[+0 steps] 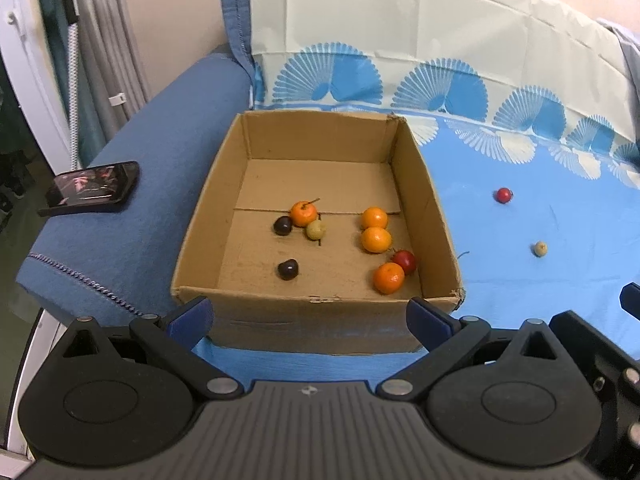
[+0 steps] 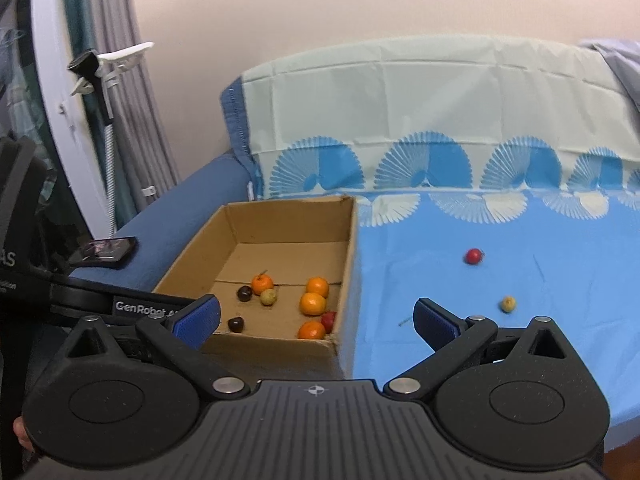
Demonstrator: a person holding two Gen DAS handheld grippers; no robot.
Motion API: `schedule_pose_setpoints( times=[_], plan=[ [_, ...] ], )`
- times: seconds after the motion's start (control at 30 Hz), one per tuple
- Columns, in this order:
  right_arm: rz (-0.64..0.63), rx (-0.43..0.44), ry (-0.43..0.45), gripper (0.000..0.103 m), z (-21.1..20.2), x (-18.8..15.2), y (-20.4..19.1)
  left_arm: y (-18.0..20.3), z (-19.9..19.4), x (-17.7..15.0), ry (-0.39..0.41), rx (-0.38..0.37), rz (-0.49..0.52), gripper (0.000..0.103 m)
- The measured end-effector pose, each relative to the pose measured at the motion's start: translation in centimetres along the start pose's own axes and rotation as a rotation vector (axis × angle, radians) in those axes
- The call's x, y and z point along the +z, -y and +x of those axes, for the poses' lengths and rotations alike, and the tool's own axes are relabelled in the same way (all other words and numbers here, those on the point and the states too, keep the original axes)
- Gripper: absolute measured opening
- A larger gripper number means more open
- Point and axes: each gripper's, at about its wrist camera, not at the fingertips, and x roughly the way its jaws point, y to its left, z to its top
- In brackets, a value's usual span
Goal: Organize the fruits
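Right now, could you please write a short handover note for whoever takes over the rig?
Left gripper: jaws open, empty, facing the near wall of the cardboard box.
Right gripper: jaws open, empty, by the box's near right corner.
Done: eight fruits lie in the box: four oranges, two dark fruits, one yellowish fruit, one red fruit.
Left: a loose red fruit and a loose yellowish fruit lie on the blue cloth to the right of the box.
A phone lies on the blue armrest, not part of the job.
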Motion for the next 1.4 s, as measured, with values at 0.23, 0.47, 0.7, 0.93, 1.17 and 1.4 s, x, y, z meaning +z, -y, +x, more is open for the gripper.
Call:
schedule_pose_setpoints(
  times=[0.23, 0.47, 0.7, 0.93, 1.17, 1.4],
  plan=[
    [0.107, -0.118, -0.012, 0.102, 1.6, 0.3, 5.7, 3.6, 2.9, 2.7, -0.027, -0.041, 0.043, 0.103],
    [0.186, -0.299, -0.051, 0.102, 7.2, 0.5, 14.3, 8.8, 7.9, 7.3, -0.044, -0.075, 0.088, 0.103],
    [0.208, -0.383, -0.179, 0.101, 18.7, -0.7, 21.5, 12.9, 13.6, 10.2, -0.086, -0.094, 0.116, 0.103],
    [0.196, -0.409, -0.281, 0.069, 26.2, -3.2, 25.0, 15.2, 18.0, 11.1, -0.137, -0.082, 0.132, 0.103],
    [0.075, -0.412, -0.219, 0.026, 26.9, -3.9, 24.8, 18.5, 21.8, 12.3, -0.158, -0.110, 0.152, 0.103],
    [0.222, -0.600, -0.140, 0.026, 25.7, -3.4, 29.4, 23.0, 27.0, 14.7, -0.213, 0.110, 0.147, 0.103]
  ],
)
